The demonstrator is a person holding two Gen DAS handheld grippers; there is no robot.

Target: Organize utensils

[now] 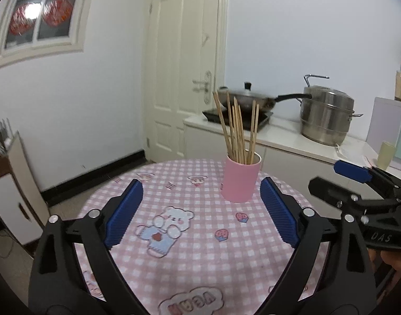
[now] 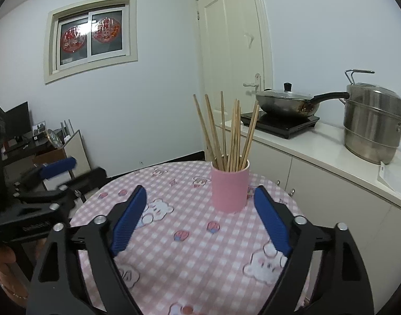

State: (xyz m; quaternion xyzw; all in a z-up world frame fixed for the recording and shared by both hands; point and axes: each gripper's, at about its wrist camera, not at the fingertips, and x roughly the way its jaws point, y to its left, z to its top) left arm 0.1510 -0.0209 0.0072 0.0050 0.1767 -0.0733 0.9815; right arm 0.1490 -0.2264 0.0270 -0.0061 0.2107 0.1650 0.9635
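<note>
Both tools are nearest: the left tool [image 1: 201, 210] and the right tool [image 2: 200, 218] stand wide open above the table [image 1: 200, 257], gripping nothing. Beyond their fingertips, apart from them, the pink cup [image 2: 229, 189] stands upright on the table with wooden chopsticks [image 2: 233, 131] inside. Their lower ends are hidden in the cup.

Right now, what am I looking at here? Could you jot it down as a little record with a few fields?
table: round, with a pink checked cloth printed with bears
cup: pink cup standing upright on the cloth
utensils: wooden chopsticks upright in the cup, fanned out
left gripper: open, nothing between its blue pads
right gripper: open, holding nothing
counter behind: lidded wok on a black cooktop, steel steamer pot beside it
loose utensils on the cloth: none visible
</note>
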